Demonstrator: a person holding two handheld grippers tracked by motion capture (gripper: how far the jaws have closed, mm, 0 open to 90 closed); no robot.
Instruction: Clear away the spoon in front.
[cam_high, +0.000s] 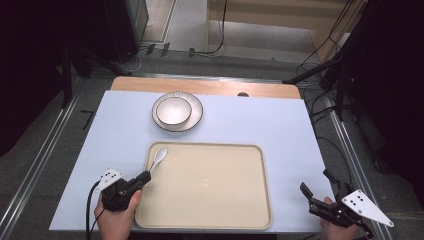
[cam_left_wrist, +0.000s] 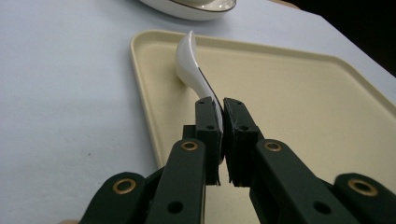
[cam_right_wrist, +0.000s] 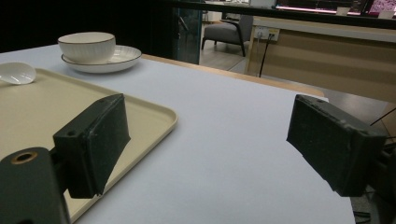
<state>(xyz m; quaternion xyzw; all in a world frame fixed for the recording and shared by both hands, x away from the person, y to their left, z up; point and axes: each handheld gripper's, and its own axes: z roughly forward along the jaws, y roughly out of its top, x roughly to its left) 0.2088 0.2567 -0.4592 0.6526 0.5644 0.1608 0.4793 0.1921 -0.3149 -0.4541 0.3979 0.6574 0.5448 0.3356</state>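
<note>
Dark floor and trailing cables ring the table (cam_high: 280, 125), whose top is covered by a pale blue sheet with a strip of bare wood along the far edge. On that sheet I see a cream tray (cam_high: 215, 200) near my side. Beyond it a white bowl (cam_high: 174, 110) sits on a plate (cam_high: 196, 116).

My left gripper (cam_high: 145, 178) reaches in over the tray's left rim, and its jaws are clamped tight on the handle of a white spoon (cam_high: 159, 157). In the left gripper view the handle runs between the two pads, and the spoon's (cam_left_wrist: 189, 63) scoop end lies in the tray's (cam_left_wrist: 299, 93) far left corner, close to the rim, the handle slanting up into the grip.

My right gripper (cam_high: 320, 185) sits off the tray's right side, near the table's near right corner. Its jaws stand wide apart with nothing between them. In the right gripper view I see bare blue sheet between the pads, with the tray's (cam_right_wrist: 154, 116) corner beside the left-hand pad, and the spoon's (cam_right_wrist: 16, 73) scoop, the bowl (cam_right_wrist: 86, 46) and the plate (cam_right_wrist: 122, 55) farther off.
</note>
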